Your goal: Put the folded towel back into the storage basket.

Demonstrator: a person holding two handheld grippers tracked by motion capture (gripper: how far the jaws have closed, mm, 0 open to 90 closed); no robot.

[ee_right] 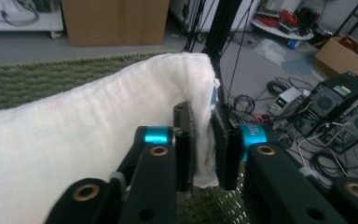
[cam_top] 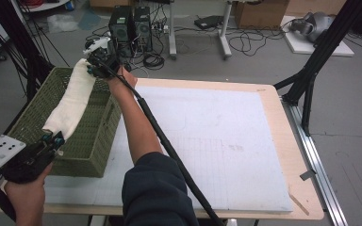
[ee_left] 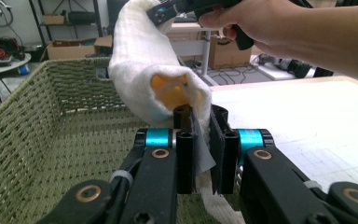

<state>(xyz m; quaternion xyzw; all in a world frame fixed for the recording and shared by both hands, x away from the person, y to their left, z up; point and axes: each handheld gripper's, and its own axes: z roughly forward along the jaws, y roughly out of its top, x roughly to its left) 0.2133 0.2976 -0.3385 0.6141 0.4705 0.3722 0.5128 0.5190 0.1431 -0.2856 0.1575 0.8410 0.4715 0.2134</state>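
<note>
High view is showing you stretching a white towel [cam_top: 70, 103] over the green basket [cam_top: 82, 150], which is sitting on the left part of the table [cam_top: 292, 155]. Your left gripper [cam_top: 52, 140] is holding the near end by the basket's near rim, and your right gripper [cam_top: 94, 70] is holding the far end above the far rim, your right arm reaching across the white mat [cam_top: 217, 141]. From up here the jaws themselves are looking too small to judge.

Left gripper view is giving you what the top camera is not: the jaws are standing nearly together, pinching a fold of the towel [ee_left: 140, 70] between the pads. Something orange-yellow [ee_left: 168, 88] is peeking out of the rolled end (what it is, you cannot tell). Your right hand [ee_left: 256, 23] is showing beyond, holding the other end up, and the basket's [ee_left: 42, 135] woven inside is lying below the cloth.

Right gripper view is looking along the towel [ee_right: 74, 135] from the opposite end. Its jaws are standing a little apart but gripping the towel's edge, which is hanging between the pads. The basket's rim [ee_right: 42, 74] is running behind the cloth, and computer towers [ee_right: 340, 112] are standing on the floor beyond.
</note>
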